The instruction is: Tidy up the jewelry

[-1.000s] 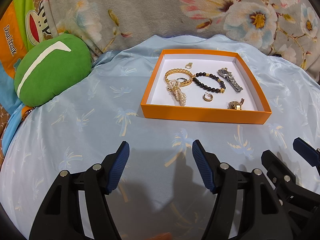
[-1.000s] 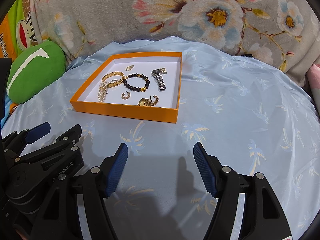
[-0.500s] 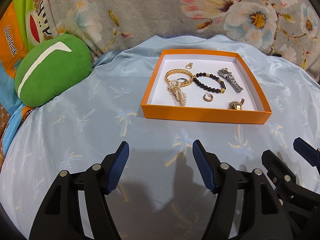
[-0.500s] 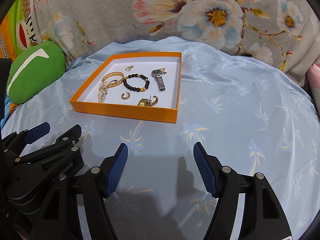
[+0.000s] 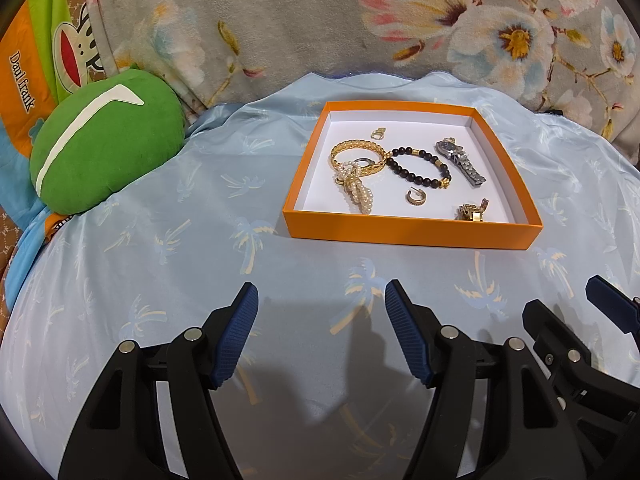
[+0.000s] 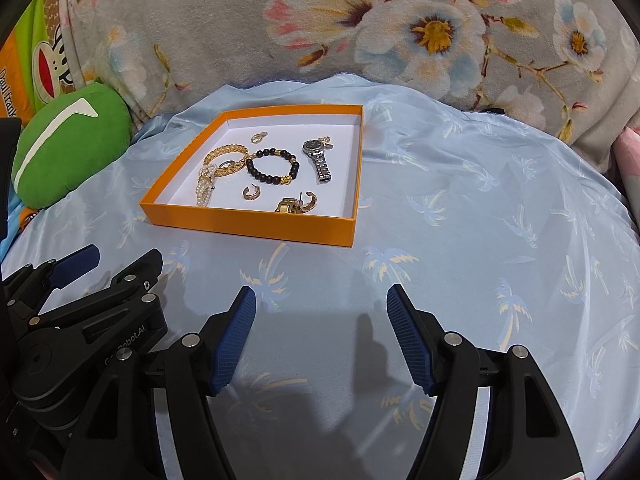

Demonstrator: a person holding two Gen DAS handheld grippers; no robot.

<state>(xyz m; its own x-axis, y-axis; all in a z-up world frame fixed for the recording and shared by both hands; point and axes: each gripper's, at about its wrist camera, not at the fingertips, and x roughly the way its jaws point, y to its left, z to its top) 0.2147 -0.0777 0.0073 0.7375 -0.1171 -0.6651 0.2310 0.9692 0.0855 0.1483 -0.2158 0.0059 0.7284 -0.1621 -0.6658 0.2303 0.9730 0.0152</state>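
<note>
An orange tray (image 5: 408,233) with a white floor lies on the light blue cloth ahead of both grippers; it also shows in the right wrist view (image 6: 248,227). In it lie a gold bracelet (image 5: 356,148), a pearl piece (image 5: 358,194), a black bead bracelet (image 5: 416,176), a silver watch (image 5: 460,160), a gold hoop earring (image 5: 416,197), a small gold ring (image 5: 378,133) and a gold clasp piece (image 5: 472,212). My left gripper (image 5: 322,332) is open and empty, short of the tray. My right gripper (image 6: 322,334) is open and empty, to the tray's right front.
A green round cushion (image 5: 104,152) lies at the left on the cloth. A grey floral blanket (image 5: 360,20) rises behind the tray. An orange and green printed cushion (image 5: 28,60) is at the far left. The blue palm-print cloth (image 6: 500,220) spreads right of the tray.
</note>
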